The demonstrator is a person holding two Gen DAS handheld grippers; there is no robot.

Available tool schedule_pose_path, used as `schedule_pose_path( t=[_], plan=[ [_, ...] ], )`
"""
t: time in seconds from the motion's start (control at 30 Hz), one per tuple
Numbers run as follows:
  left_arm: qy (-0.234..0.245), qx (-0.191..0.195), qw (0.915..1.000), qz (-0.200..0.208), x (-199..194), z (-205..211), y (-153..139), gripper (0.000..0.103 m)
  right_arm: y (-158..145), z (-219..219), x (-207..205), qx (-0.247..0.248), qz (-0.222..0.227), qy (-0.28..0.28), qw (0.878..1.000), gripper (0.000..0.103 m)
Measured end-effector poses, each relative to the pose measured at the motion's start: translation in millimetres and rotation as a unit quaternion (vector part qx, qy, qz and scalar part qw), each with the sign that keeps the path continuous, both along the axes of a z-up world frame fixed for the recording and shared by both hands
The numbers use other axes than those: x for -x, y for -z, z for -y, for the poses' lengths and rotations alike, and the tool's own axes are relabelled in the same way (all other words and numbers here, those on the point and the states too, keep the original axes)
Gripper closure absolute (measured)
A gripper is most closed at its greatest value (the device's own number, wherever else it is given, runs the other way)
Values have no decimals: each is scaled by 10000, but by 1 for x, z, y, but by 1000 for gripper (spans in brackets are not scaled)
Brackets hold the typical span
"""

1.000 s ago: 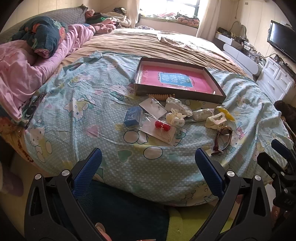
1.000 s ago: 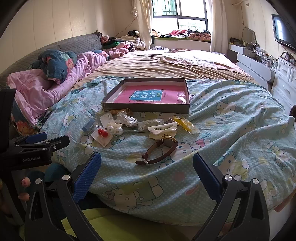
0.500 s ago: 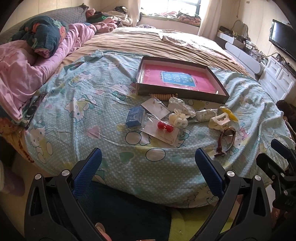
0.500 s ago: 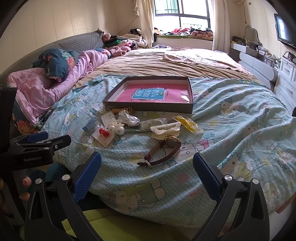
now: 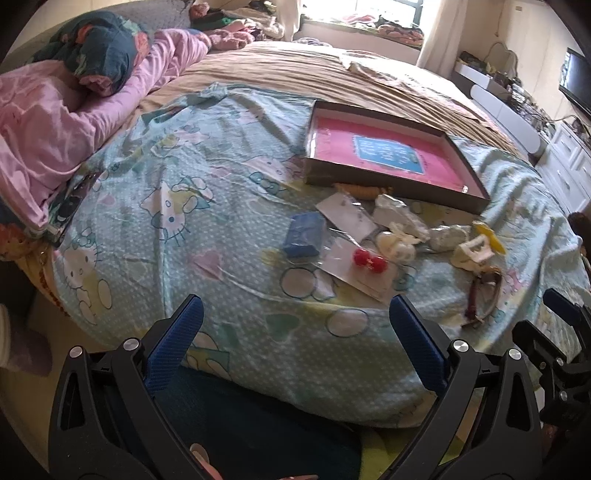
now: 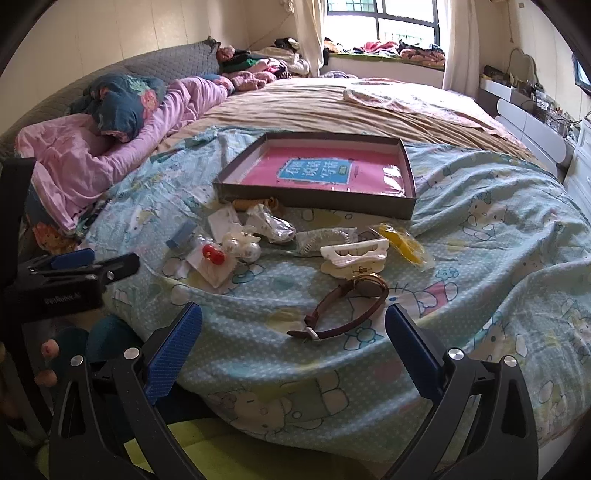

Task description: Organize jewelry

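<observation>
Both grippers, left gripper [image 5: 295, 328] and right gripper [image 6: 293, 332], are coming nearer to the bed w/ jaws wide & empty, the wristwatch [image 6: 347, 306] lying just beyond, near the box [image 6: 406, 206], so pickup is not yet begun.

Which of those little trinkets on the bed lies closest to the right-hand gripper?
The brown-strapped wristwatch: it lies just ahead of the open right gripper, nearer than the white hair clip and the rest.

Sunlit window [image 6: 388, 22] behind bed [image 6: 332, 99]
</observation>
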State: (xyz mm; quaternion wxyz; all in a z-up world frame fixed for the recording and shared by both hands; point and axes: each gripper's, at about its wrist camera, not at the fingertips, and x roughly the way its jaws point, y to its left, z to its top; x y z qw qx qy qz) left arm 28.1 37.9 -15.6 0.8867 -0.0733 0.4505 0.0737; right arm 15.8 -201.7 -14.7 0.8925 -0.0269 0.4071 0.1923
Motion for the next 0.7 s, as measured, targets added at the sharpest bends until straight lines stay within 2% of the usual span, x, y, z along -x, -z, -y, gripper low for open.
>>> schedule_pose_path(
  t=[0.3, 0.43, 0.63, 0.67, 0.7],
  plan=[
    [-216, -4, 9989, -423, -31, -26, 29, 9, 29, 16, -34, -31, -509, 369, 9980, 4],
    [-172, 221, 9980, -566, -49, -33, 41, 9, 40, 21, -43, -27, -644, 470, 9968, 4],
    [-112, 671, 9962, -544, -70, -34, 47, 9, 48, 25, -54, -70, -746, 521, 9958, 4],
    [-71, 737, 9958, -546, -73, -33, 47, 12, 48, 24, -55, -77, -749, 519, 9958, 4],
    [-37, 781, 9954, -548, -76, -33, 47, 21, 49, 25, -57, -82, -768, 522, 9956, 4]
  ],
)
